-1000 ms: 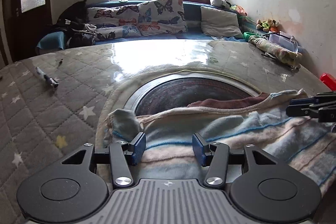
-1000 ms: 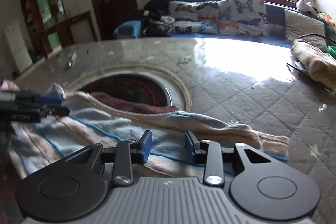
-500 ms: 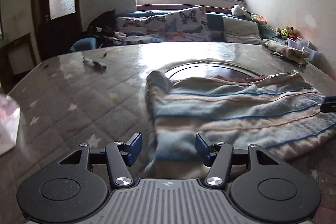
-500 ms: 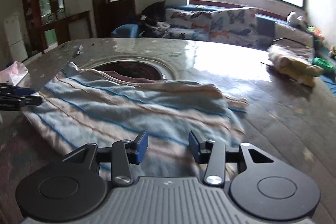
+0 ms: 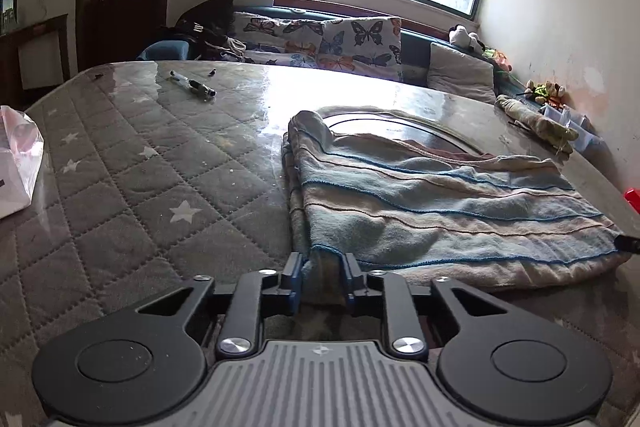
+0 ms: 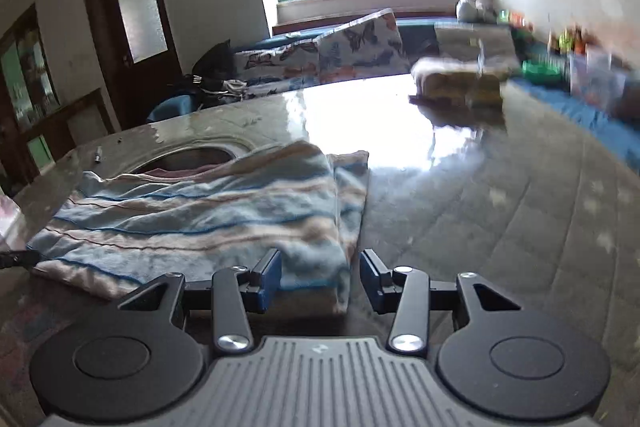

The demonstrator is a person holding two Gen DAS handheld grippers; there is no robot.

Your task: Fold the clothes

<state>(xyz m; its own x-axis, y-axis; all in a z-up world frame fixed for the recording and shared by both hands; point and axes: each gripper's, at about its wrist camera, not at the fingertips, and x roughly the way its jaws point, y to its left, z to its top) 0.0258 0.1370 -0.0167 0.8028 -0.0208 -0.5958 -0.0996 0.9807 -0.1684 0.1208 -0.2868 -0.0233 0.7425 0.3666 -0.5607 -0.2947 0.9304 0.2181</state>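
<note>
A blue, beige and pink striped garment [image 5: 420, 211] lies folded flat on the quilted table, partly over a round dark inset. It also shows in the right wrist view [image 6: 208, 219]. My left gripper [image 5: 320, 277] is at the garment's near left corner, its jaws narrowed around a bunch of the fabric. My right gripper [image 6: 320, 277] is open at the near right corner, the cloth's edge lying between its pads without being clamped. The right gripper's tip [image 5: 628, 243] shows at the right edge of the left wrist view.
A pen [image 5: 192, 87] lies at the far left of the table [image 5: 132, 187]. A plastic bag [image 5: 18, 163] sits at the left edge. A rolled cloth [image 5: 536, 121] lies at the far right, a red object [image 5: 632, 197] by the right edge. A sofa with butterfly cushions [image 5: 320, 41] stands behind.
Both grippers have pulled back toward the near edge of the garment. The left jaws have narrowed onto the corner fabric. The right gripper has swung to the right and stays open.
</note>
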